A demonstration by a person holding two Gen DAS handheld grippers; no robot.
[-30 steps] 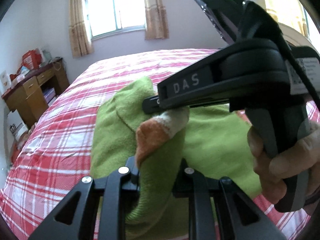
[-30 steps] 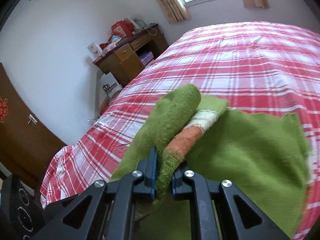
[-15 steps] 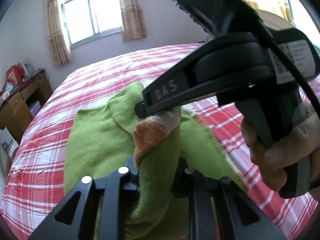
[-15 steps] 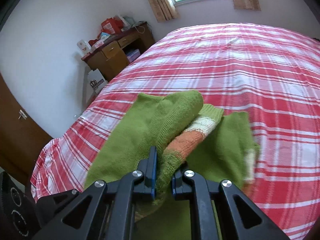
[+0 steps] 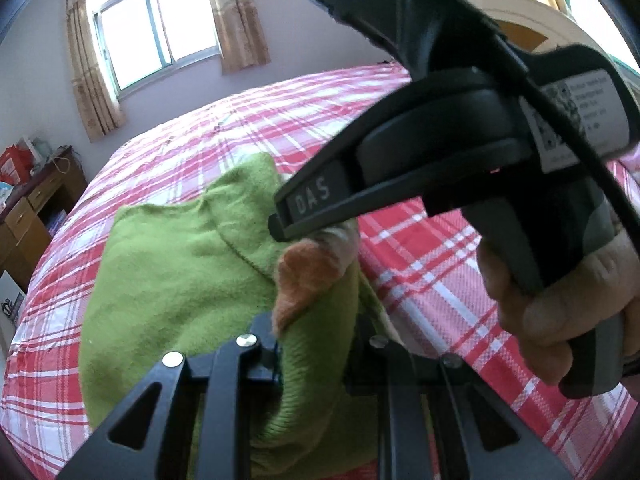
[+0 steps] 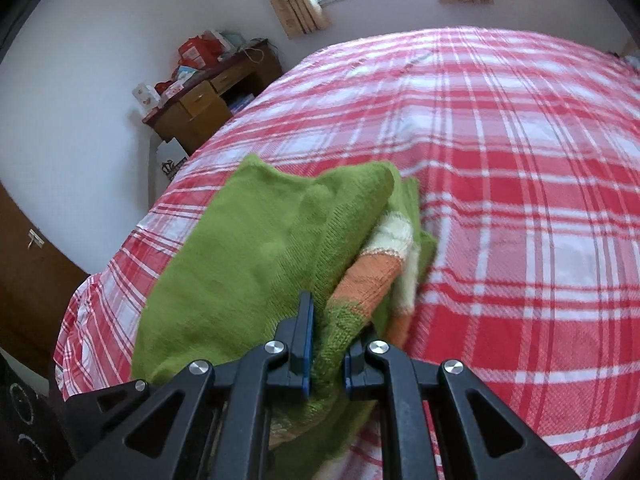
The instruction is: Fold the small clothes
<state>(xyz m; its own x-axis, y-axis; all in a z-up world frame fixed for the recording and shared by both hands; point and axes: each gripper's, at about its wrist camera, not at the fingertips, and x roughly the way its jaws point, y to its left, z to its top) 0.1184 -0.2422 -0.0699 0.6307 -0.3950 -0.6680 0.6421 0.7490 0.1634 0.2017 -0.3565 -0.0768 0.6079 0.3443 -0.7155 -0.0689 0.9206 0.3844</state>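
Observation:
A small green knit sweater (image 5: 176,272) with orange and white bands (image 6: 372,276) lies partly on the red plaid bed (image 5: 424,272). My left gripper (image 5: 316,356) is shut on a bunched green and orange fold of it. My right gripper (image 6: 326,360) is shut on the same raised edge, close beside the left. The right gripper's black body (image 5: 472,152) fills the upper right of the left wrist view, with the holding hand (image 5: 572,312) on its grip. The sweater (image 6: 256,264) drapes left and down onto the bed (image 6: 520,200).
A wooden desk (image 6: 208,100) with boxes stands by the wall left of the bed; it also shows in the left wrist view (image 5: 28,208). A curtained window (image 5: 156,28) is behind the bed. A brown door (image 6: 28,272) is at the far left.
Both grippers have carried the held edge leftward over the sweater. The green panel that lay to the right has been folded over, baring plaid bed there.

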